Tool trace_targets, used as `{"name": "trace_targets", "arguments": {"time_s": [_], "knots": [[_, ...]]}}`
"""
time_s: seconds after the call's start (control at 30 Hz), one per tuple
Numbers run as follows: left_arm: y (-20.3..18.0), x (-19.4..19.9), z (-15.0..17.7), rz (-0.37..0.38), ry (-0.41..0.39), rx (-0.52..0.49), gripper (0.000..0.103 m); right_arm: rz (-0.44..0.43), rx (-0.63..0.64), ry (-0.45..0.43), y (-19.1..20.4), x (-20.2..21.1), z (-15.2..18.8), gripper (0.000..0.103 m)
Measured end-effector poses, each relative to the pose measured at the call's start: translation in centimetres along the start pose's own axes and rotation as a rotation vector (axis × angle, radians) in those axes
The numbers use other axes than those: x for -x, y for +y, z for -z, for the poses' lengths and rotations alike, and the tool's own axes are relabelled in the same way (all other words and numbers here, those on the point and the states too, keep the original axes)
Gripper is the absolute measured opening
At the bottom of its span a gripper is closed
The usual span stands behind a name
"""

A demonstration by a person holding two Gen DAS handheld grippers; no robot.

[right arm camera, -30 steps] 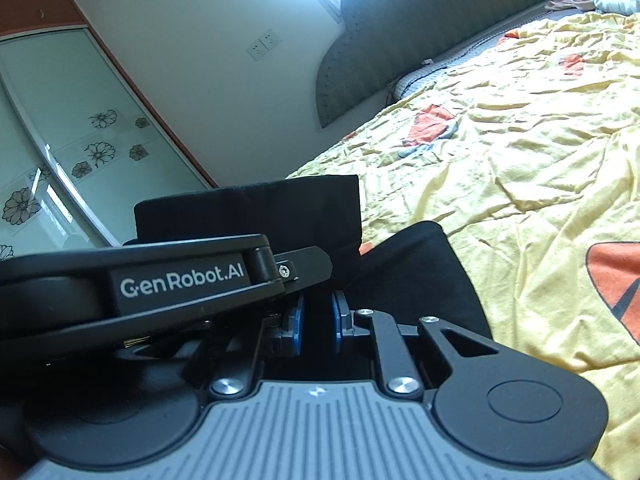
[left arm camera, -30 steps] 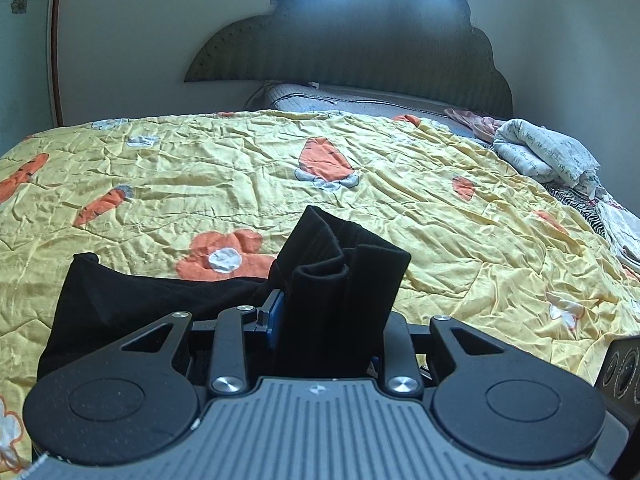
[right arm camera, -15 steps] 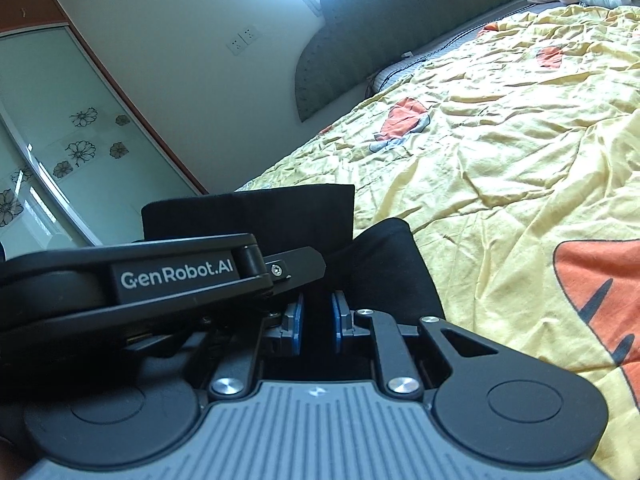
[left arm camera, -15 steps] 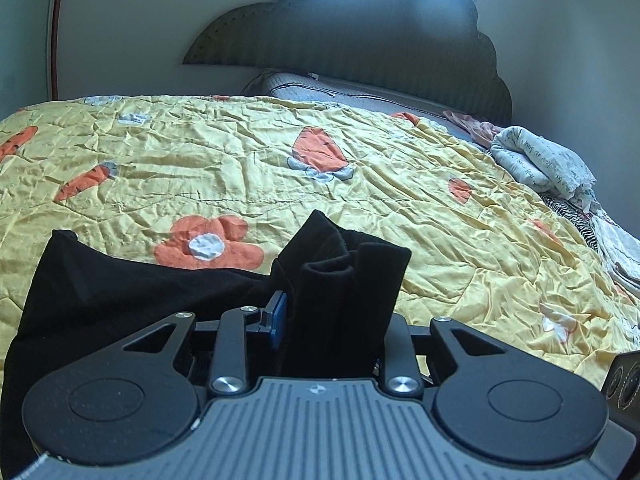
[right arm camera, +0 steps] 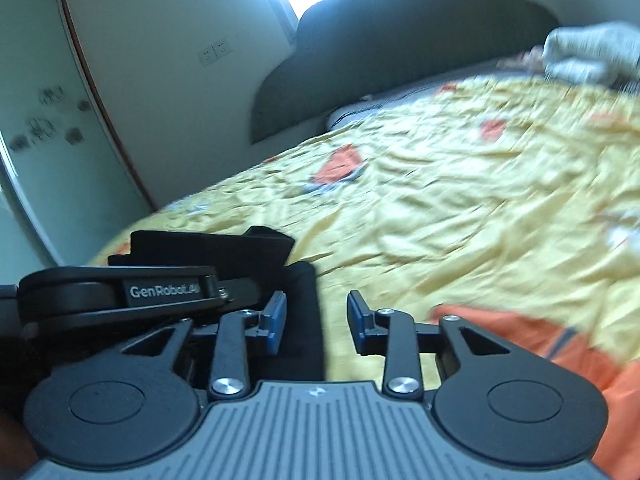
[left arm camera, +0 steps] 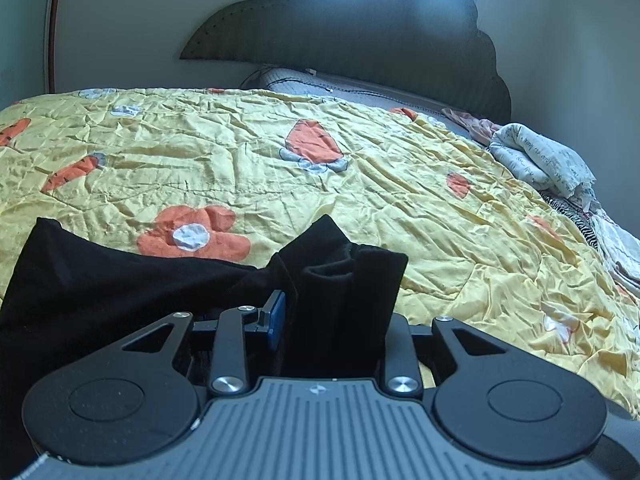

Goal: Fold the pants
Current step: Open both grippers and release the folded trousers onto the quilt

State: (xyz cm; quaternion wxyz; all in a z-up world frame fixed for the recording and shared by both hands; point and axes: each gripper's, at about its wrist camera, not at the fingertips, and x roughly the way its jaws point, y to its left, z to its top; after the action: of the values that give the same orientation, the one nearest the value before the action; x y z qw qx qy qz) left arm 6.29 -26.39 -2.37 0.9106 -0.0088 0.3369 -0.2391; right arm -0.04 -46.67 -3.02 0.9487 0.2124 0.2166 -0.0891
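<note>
The black pants (left arm camera: 100, 280) lie on the yellow flowered bedspread (left arm camera: 360, 184), spreading to the left. My left gripper (left arm camera: 332, 320) is shut on a bunched fold of the pants (left arm camera: 340, 292), which stands up between its jaws and hides the right pad. In the right wrist view my right gripper (right arm camera: 316, 320) is open, its blue pads (right arm camera: 276, 316) apart, with the pants' edge (right arm camera: 304, 312) lying between them, not clamped. The left gripper's body (right arm camera: 120, 292) shows just to its left, with black cloth (right arm camera: 208, 244) above it.
A dark cloud-shaped headboard (left arm camera: 360, 32) and a grey pillow (left arm camera: 320, 84) are at the far end. Folded white and striped clothes (left arm camera: 540, 160) lie along the bed's right side. A mirrored wardrobe door (right arm camera: 36, 140) stands on the left. The right wrist view is motion-blurred.
My right gripper has opened and let go of the pants, and its view has swung, levelling out. My left gripper keeps its hold and has lowered slightly toward the bed.
</note>
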Motion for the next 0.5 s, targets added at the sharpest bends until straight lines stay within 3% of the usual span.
{"name": "trace_targets", "arguments": {"time_s": [0.23,0.5], "knots": [[-0.6,-0.1,0.4,0.044,0.017,-0.008,0.050,0.063,-0.004,0.009,-1.6,0.3,0.5,0.034],[0.8,2.8,-0.5,0.220,0.042,0.034,0.061,0.096,-0.029,-0.023,-2.7,1.2,0.5,0.034]]}}
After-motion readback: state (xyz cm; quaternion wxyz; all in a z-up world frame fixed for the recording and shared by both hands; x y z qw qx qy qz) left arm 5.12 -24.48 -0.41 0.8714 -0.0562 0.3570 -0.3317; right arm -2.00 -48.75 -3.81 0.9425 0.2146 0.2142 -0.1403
